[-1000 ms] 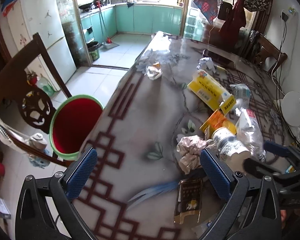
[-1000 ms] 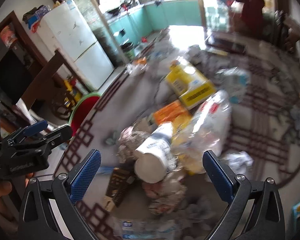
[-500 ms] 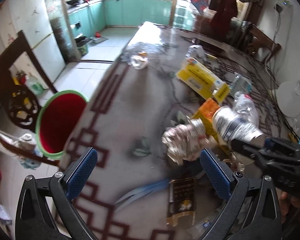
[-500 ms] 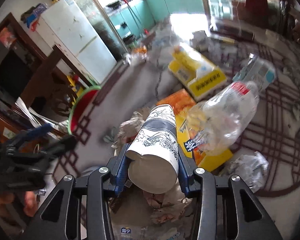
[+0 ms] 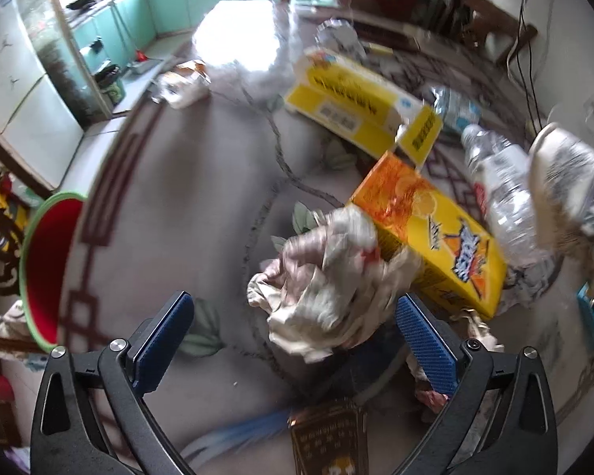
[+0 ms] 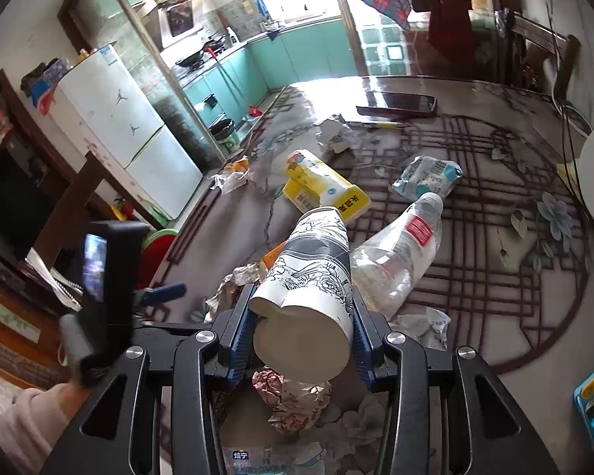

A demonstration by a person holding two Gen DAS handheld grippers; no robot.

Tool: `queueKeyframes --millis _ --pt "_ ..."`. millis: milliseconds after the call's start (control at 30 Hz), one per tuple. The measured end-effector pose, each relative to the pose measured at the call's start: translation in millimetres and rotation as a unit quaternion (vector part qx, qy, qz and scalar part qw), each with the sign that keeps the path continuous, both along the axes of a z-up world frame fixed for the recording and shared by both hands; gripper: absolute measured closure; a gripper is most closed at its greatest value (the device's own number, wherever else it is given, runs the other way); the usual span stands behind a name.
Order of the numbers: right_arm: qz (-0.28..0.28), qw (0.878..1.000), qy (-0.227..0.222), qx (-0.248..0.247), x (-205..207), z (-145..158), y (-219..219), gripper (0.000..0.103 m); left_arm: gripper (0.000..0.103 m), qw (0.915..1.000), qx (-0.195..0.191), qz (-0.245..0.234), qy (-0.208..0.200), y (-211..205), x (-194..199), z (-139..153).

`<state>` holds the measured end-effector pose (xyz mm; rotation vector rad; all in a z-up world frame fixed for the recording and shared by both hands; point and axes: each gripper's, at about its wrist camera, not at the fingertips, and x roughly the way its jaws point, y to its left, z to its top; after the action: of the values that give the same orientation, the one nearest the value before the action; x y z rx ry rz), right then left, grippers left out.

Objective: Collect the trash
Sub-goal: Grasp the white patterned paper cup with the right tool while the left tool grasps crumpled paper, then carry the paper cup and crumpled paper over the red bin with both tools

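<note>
Your right gripper (image 6: 303,334) clamps paper cup (image 6: 311,277), lifted above table (image 6: 475,277). Your left gripper (image 5: 297,340) spread wide, crumpled paper wad (image 5: 332,277) between jaws, untouched, beside orange box (image 5: 427,225).

Right gripper (image 6: 303,340) jaws clamped, angled down; left gripper (image 5: 293,336) jaws spread wide

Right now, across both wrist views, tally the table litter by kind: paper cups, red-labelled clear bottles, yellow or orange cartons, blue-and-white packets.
paper cup: 1
red-labelled clear bottle: 1
cartons: 2 (yellow carton, orange carton)
blue-and-white packet: 1
Total: 5
</note>
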<state>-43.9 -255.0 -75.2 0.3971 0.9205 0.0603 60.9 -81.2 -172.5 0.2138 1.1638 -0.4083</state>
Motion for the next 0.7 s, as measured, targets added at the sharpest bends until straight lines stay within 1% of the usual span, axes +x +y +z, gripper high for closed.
queueKeyframes --millis 33,67,100,167,200,233,367,500,533,700 --pt "-0.002 1.0 0.0 -0.001 -1 1 -1 0.062 0.008 1.0 0.0 0.0 0.002 -1 1 -2" --pt "-0.003 1.0 0.001 -0.002 -3 -1 -1 0.062 0.023 1.0 -0.003 0.001 0.006 -1 1 -3" --pt "-0.003 1.0 0.001 -0.004 -4 -1 -1 0.062 0.034 0.9999 -0.005 0.003 0.01 0 2 -5" --pt "-0.003 1.0 0.002 -0.007 -4 -1 1 0.062 0.063 0.9997 -0.013 0.003 0.019 2 2 -6" --pt "-0.003 1.0 0.001 -0.007 -3 0 2 0.062 0.068 0.9993 -0.024 0.0 0.029 4 2 -6" --pt "-0.003 1.0 0.0 -0.007 -2 1 2 0.062 0.071 0.9991 -0.03 -0.001 0.029 6 1 -4" --pt "-0.003 1.0 -0.005 -0.005 -1 2 7 0.062 0.074 0.9994 -0.035 -0.006 0.004 15 -7 15" --pt "-0.004 1.0 -0.009 0.003 1 6 13 0.062 0.075 0.9983 -0.058 -0.002 -0.008 28 -10 35" --pt "-0.003 1.0 -0.01 0.007 2 7 14 0.062 0.075 0.9977 -0.066 0.004 -0.011 34 -11 42" --pt "0.002 1.0 -0.016 0.007 8 13 26 0.062 0.075 0.9957 -0.088 0.024 -0.019 60 -9 60"
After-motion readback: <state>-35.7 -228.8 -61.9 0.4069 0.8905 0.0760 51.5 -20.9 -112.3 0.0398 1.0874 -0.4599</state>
